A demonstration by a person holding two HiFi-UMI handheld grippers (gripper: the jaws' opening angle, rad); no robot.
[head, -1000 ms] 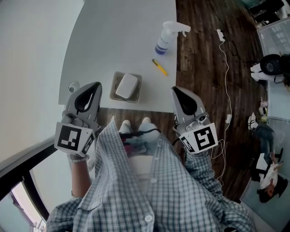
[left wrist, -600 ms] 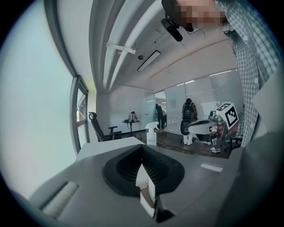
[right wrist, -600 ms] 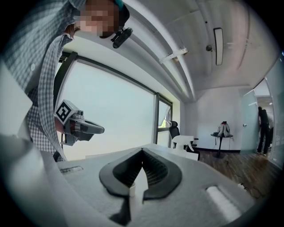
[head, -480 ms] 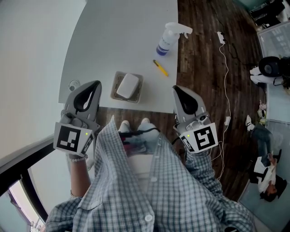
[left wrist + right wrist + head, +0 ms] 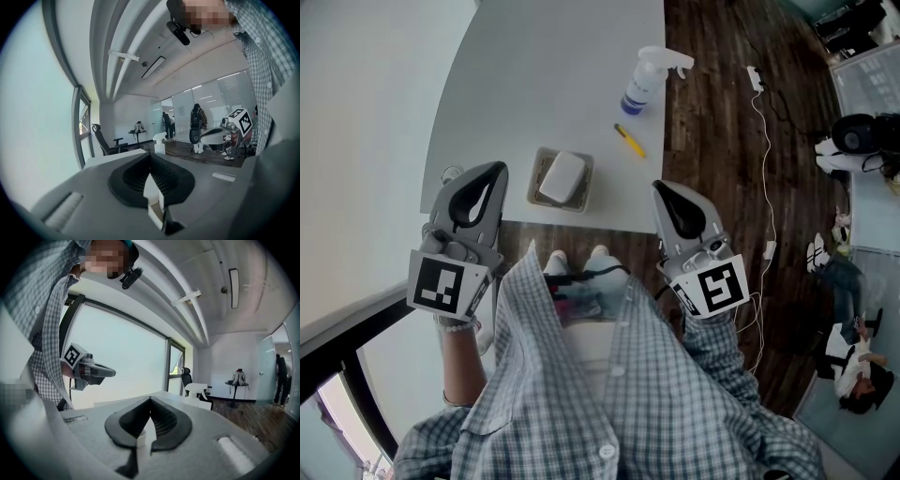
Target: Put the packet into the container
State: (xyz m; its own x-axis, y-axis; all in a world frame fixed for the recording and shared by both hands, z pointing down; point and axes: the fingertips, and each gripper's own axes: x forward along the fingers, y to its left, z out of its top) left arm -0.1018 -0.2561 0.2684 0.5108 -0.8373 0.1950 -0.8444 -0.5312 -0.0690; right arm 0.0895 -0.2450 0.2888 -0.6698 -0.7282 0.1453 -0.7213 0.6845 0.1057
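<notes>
Head view: I'm looking steeply down over a checked shirt at the near edge of a white table. The container sits near that edge, about midway between my two tools, and the white packet lies inside it. The left gripper hovers just left of the container with its tip over the table edge. Its jaws are drawn together and nothing is in them. The right gripper hangs off the table's near right corner, above the wood floor. Its jaws are closed too and hold nothing. Further up the table are a yellow pen and a spray bottle, both well apart from the container. A white cable trails across the floor.

Left gripper view: the left gripper has its pads meeting at the tip, with nothing clamped. Beyond the tip I see the bottle. The right gripper is off to the right, and an office chair stands by the window.

Right gripper view: the right gripper also has its tips touching, with nothing in its grip. The left gripper shows at the left against the bright window. The bottle stands past the tip, to the right.
</notes>
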